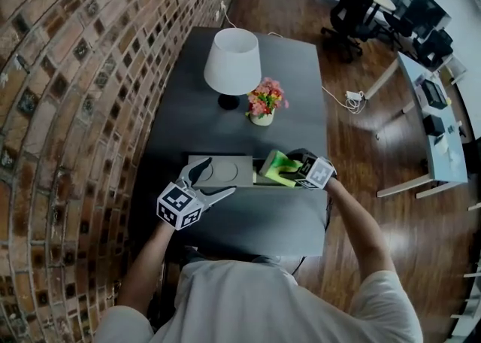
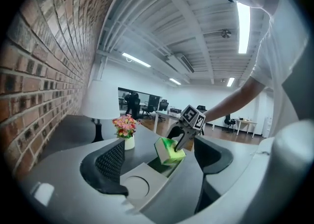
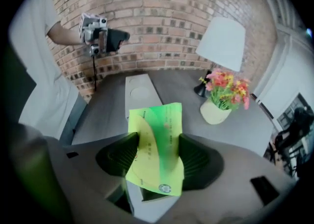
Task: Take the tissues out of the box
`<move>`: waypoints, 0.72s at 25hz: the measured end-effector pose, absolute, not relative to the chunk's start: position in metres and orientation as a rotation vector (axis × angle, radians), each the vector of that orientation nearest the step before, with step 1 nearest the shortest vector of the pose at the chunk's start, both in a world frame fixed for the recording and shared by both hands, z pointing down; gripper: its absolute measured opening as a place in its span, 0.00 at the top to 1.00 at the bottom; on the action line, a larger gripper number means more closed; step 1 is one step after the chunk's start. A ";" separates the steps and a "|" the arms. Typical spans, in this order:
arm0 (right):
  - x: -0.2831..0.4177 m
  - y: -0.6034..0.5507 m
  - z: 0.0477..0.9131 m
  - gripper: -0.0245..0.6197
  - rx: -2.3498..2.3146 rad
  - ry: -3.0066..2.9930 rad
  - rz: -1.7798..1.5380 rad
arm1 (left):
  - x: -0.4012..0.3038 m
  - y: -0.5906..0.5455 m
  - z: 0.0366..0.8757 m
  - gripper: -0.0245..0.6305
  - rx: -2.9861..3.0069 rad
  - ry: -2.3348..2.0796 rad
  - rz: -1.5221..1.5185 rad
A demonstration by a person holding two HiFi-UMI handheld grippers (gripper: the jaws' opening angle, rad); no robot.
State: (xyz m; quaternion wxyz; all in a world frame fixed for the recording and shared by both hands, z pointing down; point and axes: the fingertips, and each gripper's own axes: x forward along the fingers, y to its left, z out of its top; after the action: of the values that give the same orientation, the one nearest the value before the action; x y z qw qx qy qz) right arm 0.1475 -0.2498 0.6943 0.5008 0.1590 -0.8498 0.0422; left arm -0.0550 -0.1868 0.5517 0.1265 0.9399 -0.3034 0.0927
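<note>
Tissues in a green-and-yellow plastic-wrapped pack (image 3: 156, 134) are pinched between the 2 jaws of the right gripper (image 3: 157, 149), which are closed partway and press on its long sides. The pack tilts up, its lower end just over the open right end of the flat grey box (image 1: 218, 171) on the dark grey table (image 1: 263, 221). Its long axis runs roughly along the box, toward the left gripper (image 1: 209, 183), which hangs wide open and empty near the box's covered left end. A lift straight up should clear it.
</note>
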 end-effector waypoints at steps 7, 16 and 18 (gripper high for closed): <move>0.129 -0.249 0.559 0.53 0.820 -2.528 0.169 | -0.053 -0.210 0.493 0.31 2.773 -1.065 0.058; 0.140 -0.218 0.430 0.65 1.327 -2.839 0.018 | -0.059 -0.220 0.410 0.33 2.811 -1.310 -0.217; 0.131 -0.205 0.433 0.66 1.319 -2.851 -0.020 | -0.059 -0.217 0.403 0.33 2.800 -1.319 -0.250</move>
State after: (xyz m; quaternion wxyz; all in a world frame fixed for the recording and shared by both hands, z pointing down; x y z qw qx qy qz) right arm 0.1309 -0.2049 0.4332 0.0002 0.4200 -0.9075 -0.0063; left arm -0.0588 -0.2166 0.4035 0.0182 0.9016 -0.4247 -0.0806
